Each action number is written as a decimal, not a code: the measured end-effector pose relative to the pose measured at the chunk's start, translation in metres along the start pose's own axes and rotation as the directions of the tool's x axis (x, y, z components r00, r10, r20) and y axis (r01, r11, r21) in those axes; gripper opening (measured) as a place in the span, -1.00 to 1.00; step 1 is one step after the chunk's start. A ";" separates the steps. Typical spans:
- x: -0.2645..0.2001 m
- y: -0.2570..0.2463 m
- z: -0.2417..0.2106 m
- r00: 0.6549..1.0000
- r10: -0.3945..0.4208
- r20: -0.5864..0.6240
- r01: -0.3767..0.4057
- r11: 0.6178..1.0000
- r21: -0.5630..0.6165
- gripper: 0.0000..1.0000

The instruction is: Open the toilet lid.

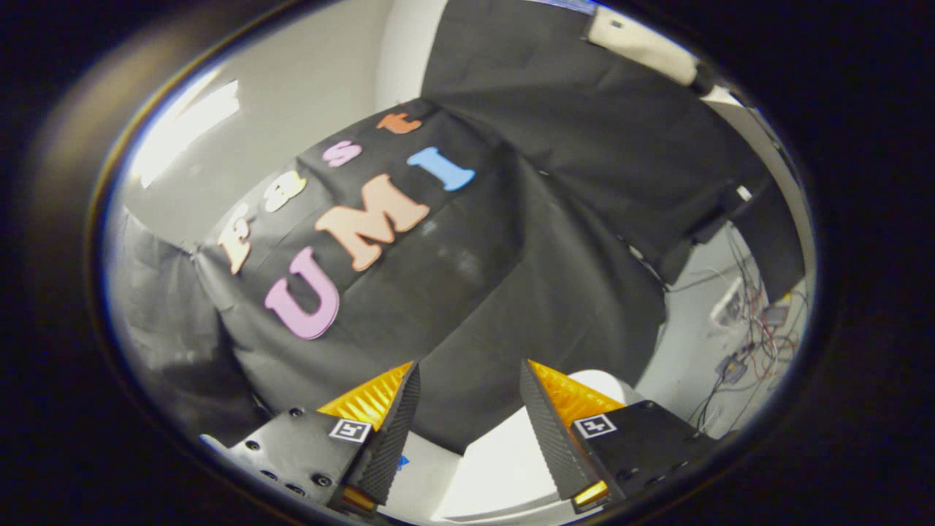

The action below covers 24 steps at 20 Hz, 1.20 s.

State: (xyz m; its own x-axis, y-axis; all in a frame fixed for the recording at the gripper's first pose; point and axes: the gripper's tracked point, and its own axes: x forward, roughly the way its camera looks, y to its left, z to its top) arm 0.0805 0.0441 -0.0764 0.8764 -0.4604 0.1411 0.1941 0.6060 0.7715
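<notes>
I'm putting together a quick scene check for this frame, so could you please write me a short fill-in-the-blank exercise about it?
1. The gripper has its two fingers spread ____, with nothing between them.
2. The smooth white toilet lies between and just ____ the fingertips.
3. Beyond the fingers hangs the booth's ____ cloth wall.
4. A tangle of thin cables lies on the pale ____ beside the cloth.

Missing words: apart; below; black; floor

Matt black cloth wall (511, 292); smooth glossy white toilet lid (504, 460); the open claw's (469, 394) ribbed pads (394, 431).
</notes>
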 end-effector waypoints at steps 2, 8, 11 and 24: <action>-0.011 -0.017 -0.013 0.998 -0.062 0.004 0.062 0.997 0.049 0.70; -0.040 -0.074 -0.073 0.959 -0.260 -0.108 0.272 0.956 0.112 0.71; -0.053 -0.106 -0.111 0.918 -0.338 -0.207 0.375 0.910 0.175 0.71; -0.064 -0.159 -0.180 0.778 -0.455 -0.433 0.571 0.799 0.189 -0.77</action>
State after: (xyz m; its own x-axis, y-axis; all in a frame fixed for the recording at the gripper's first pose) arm 0.0728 0.0938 -0.3195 0.7847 -0.3532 -0.5094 0.5727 0.0986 0.8138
